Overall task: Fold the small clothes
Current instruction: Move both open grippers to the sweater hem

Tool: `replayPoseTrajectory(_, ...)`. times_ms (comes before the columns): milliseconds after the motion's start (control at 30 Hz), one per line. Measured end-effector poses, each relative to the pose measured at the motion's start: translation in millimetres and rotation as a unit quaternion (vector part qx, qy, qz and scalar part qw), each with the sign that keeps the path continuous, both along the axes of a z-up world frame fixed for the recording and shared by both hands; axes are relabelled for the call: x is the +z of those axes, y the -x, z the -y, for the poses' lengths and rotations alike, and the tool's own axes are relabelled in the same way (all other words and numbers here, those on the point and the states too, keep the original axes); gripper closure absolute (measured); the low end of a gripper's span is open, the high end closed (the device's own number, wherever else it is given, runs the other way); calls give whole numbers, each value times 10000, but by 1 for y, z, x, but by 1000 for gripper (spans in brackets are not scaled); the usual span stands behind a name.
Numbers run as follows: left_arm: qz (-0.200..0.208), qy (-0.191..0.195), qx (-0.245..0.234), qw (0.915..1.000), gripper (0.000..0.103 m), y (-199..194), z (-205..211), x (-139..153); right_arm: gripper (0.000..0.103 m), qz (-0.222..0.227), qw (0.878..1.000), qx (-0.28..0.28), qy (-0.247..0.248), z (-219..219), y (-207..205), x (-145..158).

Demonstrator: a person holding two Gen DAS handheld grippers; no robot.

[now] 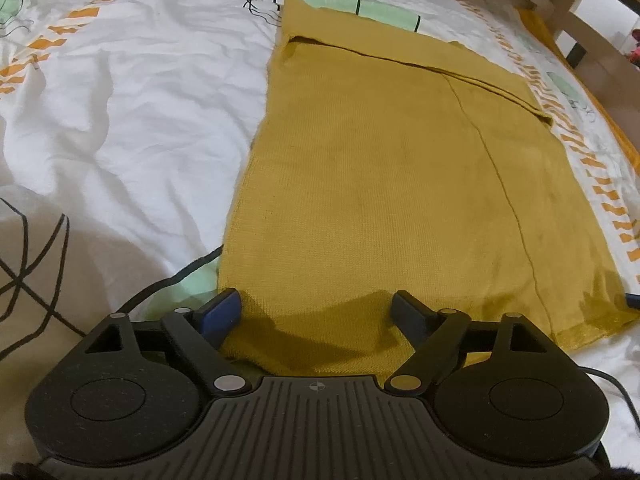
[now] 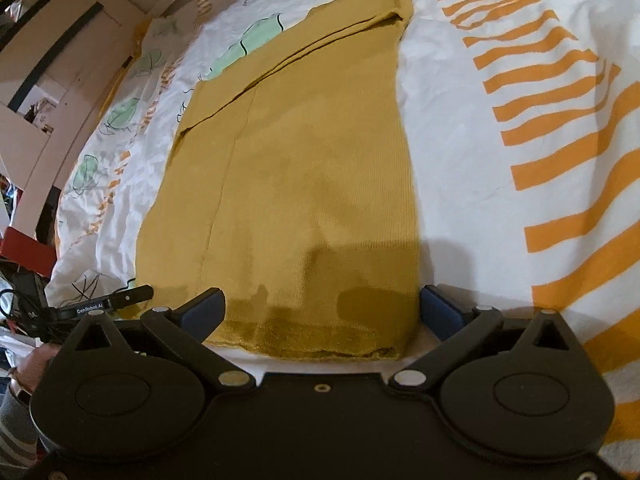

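Observation:
A mustard-yellow knit garment lies flat on the bed, folded lengthwise, with a sleeve laid across its far end. My left gripper is open over the near left corner of the garment, and the cloth lies loose between its fingers. My right gripper is open wide over the near hem; its fingers stand either side of the hem's right part without pressing it. In the right wrist view the left gripper's finger shows at the garment's left corner.
The bedsheet is white with orange stripes and green leaf prints, wrinkled to the left. A wooden bed frame runs along the far side. Cupboards and clutter stand beyond the bed's left edge. A hand holds the left gripper.

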State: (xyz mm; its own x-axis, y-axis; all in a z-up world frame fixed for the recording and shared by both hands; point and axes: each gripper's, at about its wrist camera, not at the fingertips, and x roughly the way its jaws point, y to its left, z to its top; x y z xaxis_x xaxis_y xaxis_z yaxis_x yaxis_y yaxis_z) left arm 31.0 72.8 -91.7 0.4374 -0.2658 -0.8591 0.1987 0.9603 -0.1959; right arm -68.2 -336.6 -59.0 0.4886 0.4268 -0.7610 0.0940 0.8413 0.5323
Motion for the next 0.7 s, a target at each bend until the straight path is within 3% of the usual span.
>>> replayPoseTrajectory(267,-74,115,47,9999,22,-1,-3,2,1,-14,10000,-12,-46,-1,-1,-2)
replayPoseTrajectory(333,-150,93,105,9998,28,-1,-6,6,1,-8,10000,-34,-83,0,0,-3)
replayPoseTrajectory(400,-145,-172,252,9994,45,1,-8,14,1,-14,9999,-58,-116,1,-1,-4)
replayPoseTrajectory(500,118,-594,420,9973,45,7,-13,25,1,-56,9999,-61,-137,3,-1,-5)
replayPoseTrajectory(567,3,-701,411,9967,45,4,-15,25,1,-83,9998,-46,-150,1,-3,-6)
replayPoseTrajectory(700,-492,-553,206,9970,44,-12,-15,11,1,-107,9997,-46,-215,2,-5,-8)
